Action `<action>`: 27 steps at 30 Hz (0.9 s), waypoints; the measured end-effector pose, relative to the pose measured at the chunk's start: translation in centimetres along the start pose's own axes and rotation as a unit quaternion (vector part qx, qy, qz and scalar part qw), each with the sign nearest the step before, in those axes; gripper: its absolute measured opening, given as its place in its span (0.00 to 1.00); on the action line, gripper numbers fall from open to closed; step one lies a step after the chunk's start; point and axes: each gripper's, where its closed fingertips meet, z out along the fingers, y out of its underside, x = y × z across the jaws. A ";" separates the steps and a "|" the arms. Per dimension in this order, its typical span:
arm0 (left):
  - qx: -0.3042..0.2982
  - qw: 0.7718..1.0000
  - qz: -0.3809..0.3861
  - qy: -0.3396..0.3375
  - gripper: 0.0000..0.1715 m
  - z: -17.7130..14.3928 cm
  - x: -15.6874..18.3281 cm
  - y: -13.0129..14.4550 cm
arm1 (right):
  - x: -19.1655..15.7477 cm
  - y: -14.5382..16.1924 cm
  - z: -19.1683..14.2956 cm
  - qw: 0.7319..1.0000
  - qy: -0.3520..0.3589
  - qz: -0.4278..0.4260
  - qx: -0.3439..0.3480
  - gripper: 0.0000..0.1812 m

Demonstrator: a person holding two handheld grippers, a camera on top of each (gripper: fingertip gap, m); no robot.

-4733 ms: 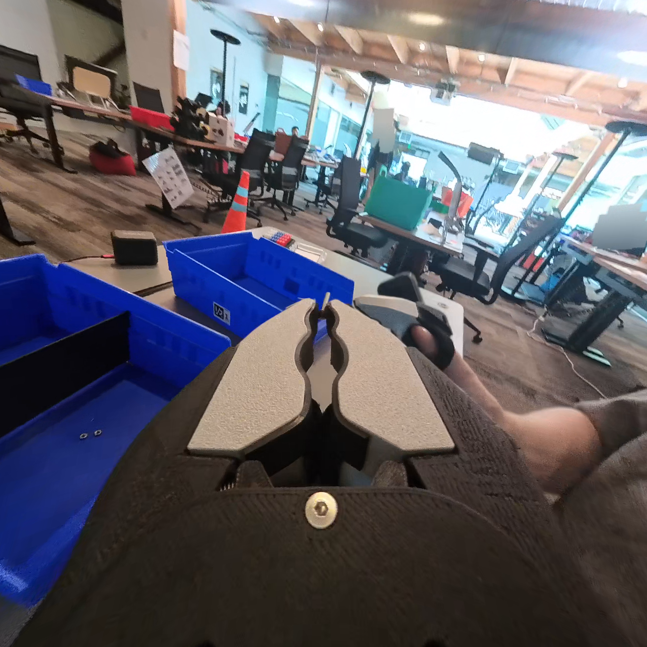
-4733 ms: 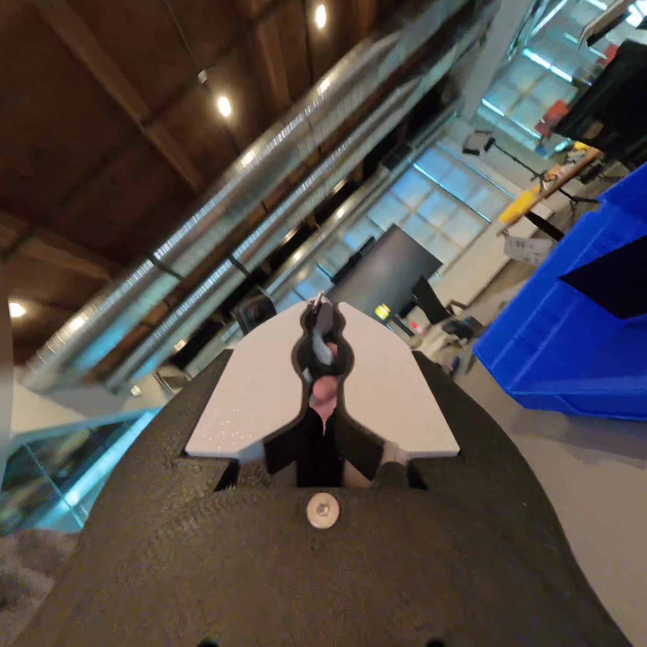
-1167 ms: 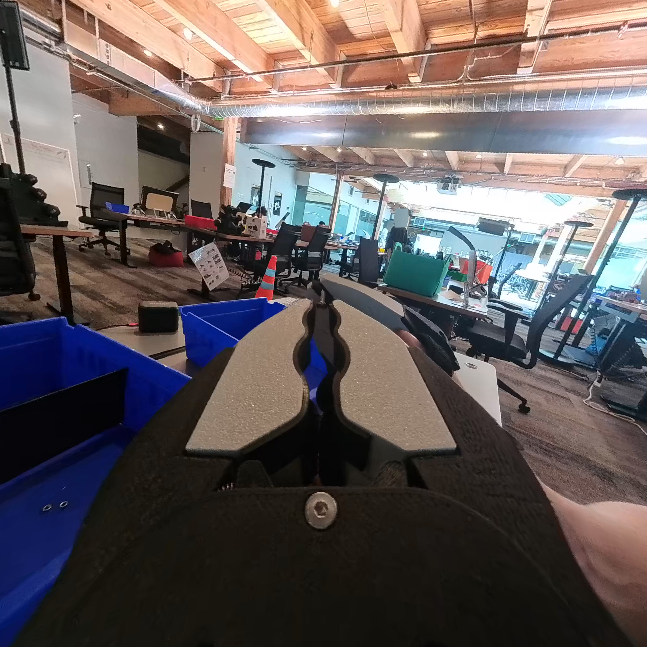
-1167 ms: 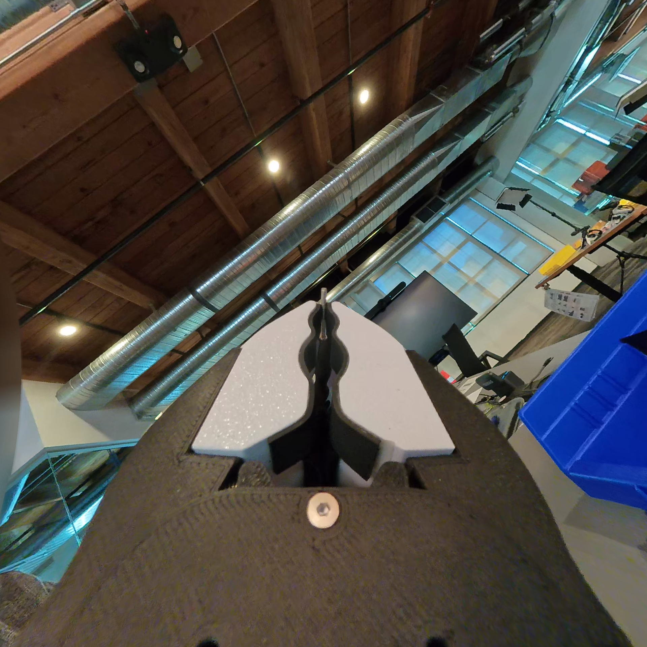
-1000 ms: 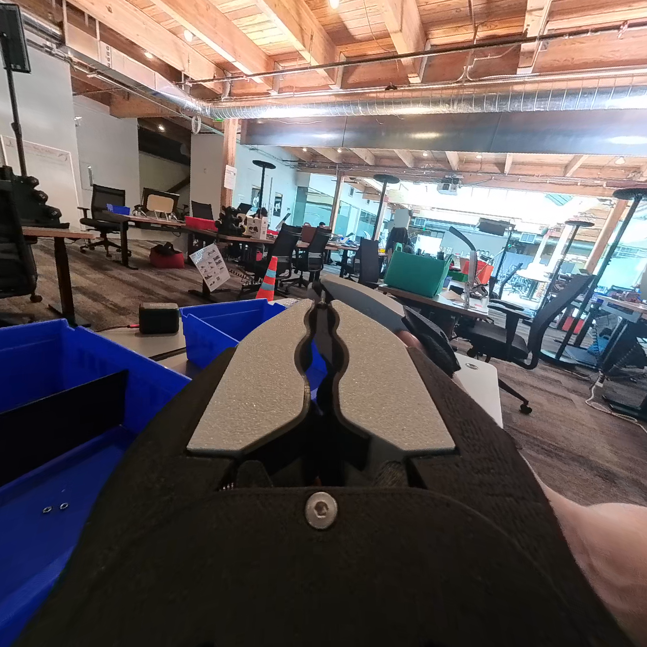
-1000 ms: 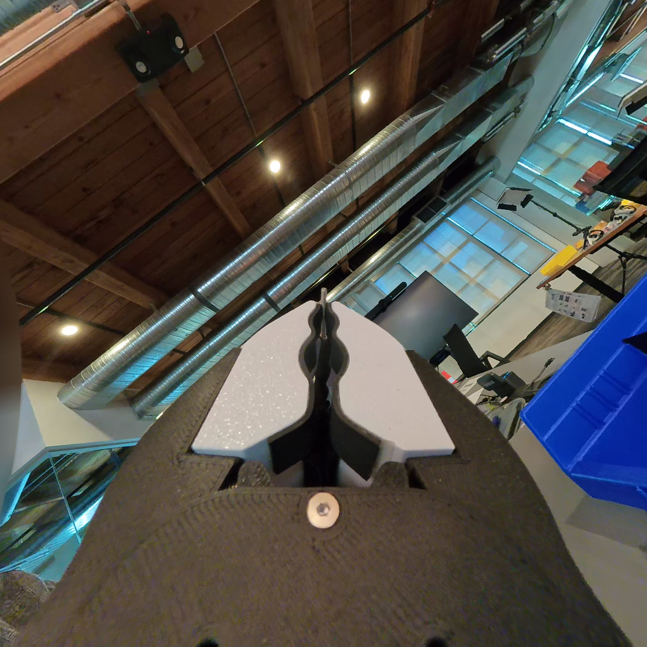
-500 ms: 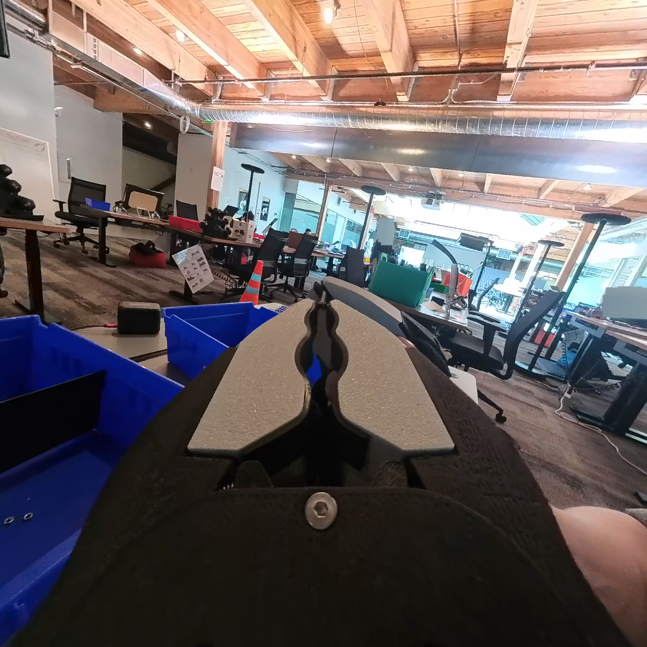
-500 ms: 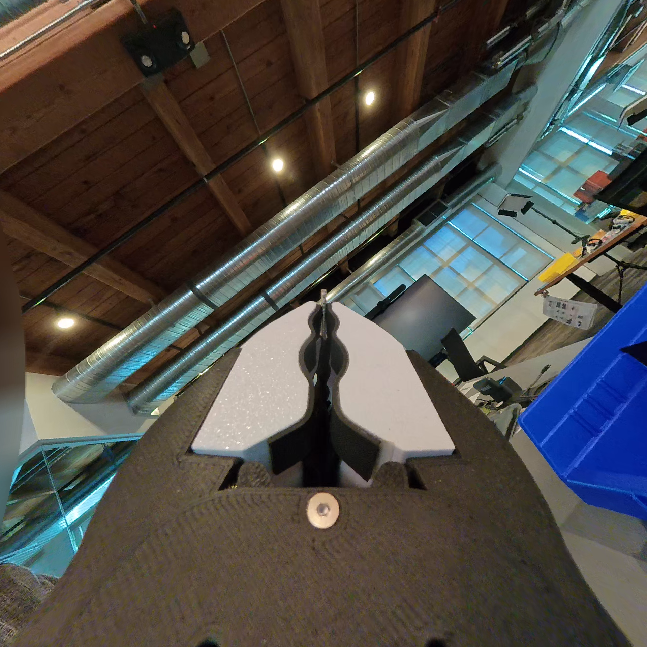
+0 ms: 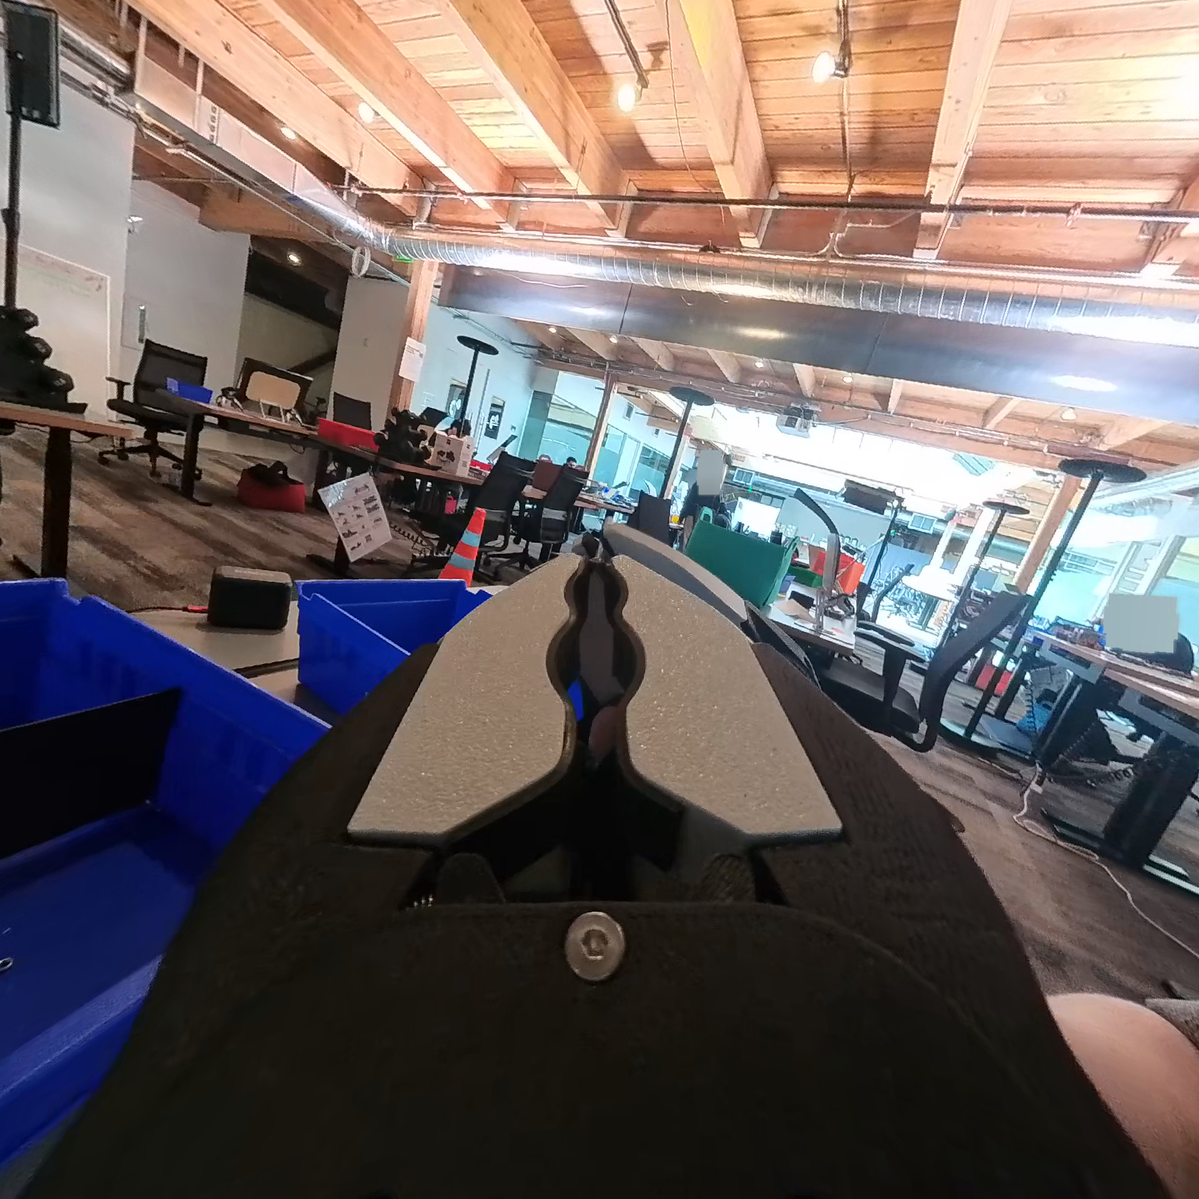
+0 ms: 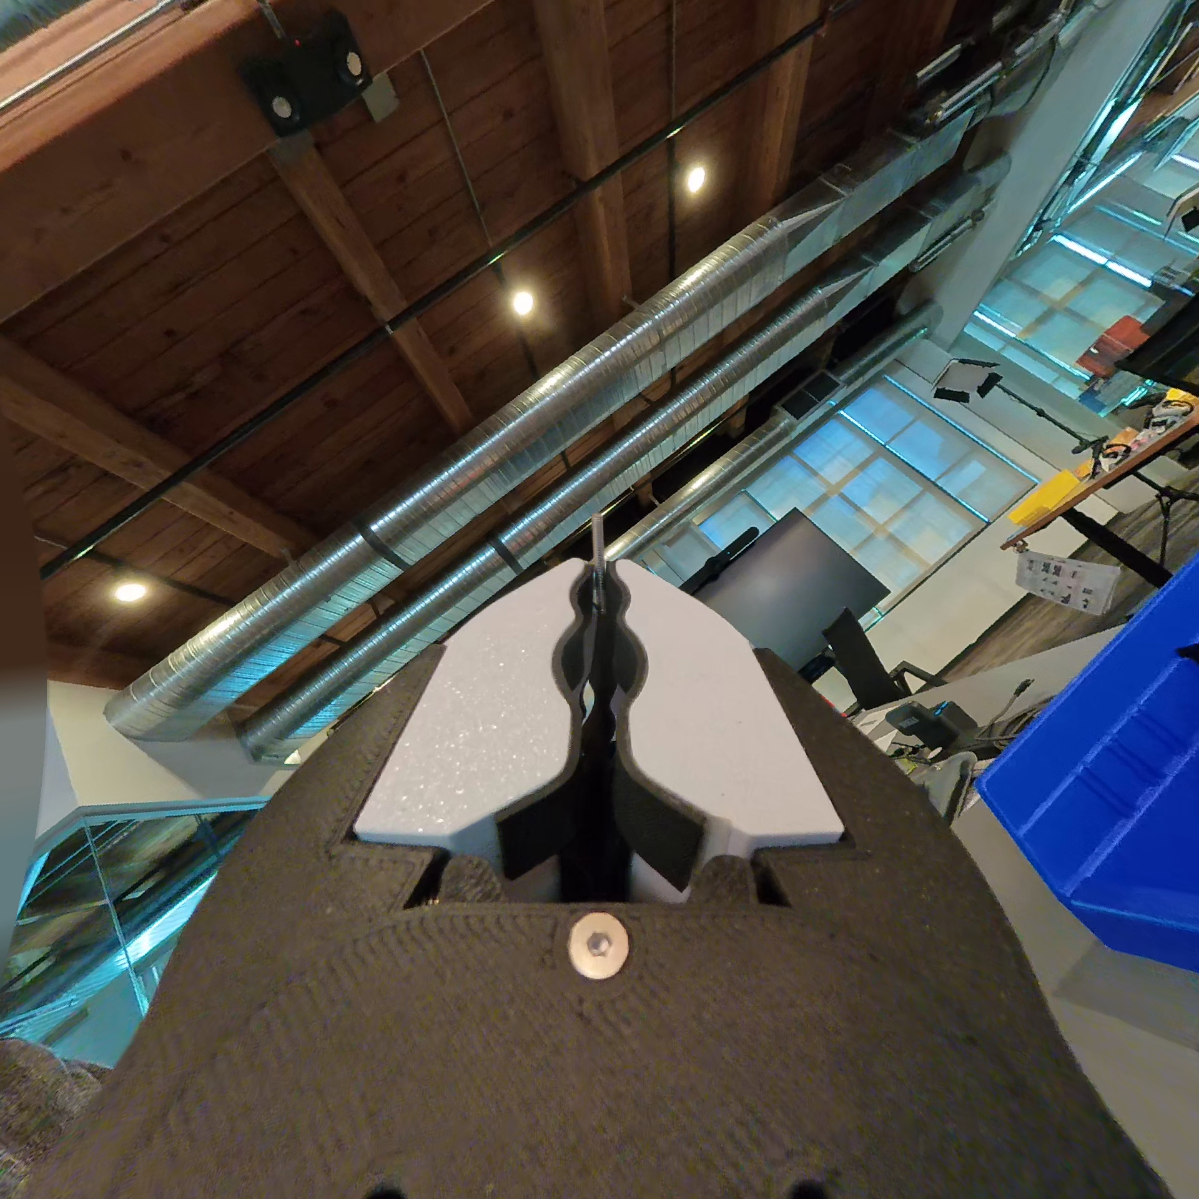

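While pinching the thin threaded metal rod (image 10: pixel 597 538) ceilingward in the right claw (image 10: pixel 598 574), keep pressure steady; hold the left claw (image 9: pixel 593 561), pressed together, level beside the blue plastic bin (image 9: pixel 194 707) on the counter (image 9: pixel 259 642).

Both tongs are built alike: left tongs (image 9: pixel 595 561), right tongs (image 10: pixel 600 571). Grey speckled wavy-edged fingers (image 9: pixel 480 720) are set in textured black housings, each fastened by one silver hex screw (image 9: pixel 594 950).

near blue bin (image 9: pixel 162 701) cut off by the left edge, two tiny metal bits (image 9: pixel 5 963) on its floor too small to identify, right gripper (image 9: pixel 675 577) mostly hidden behind the left gripper (image 9: pixel 595 564), second blue bin (image 10: pixel 1103 778) cut off at right
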 end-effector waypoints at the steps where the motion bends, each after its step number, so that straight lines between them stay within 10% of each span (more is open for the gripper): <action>1: 0.002 1.000 0.000 0.000 0.03 0.0 0.0 0.0 | 0.0 0.0 0.0 1.000 0.000 0.001 -0.001 0.02; 27: -0.038 0.999 -0.003 -0.025 0.06 -1.9 -1.6 0.4 | 0.7 -1.3 -1.4 0.995 0.040 -0.068 -0.056 0.01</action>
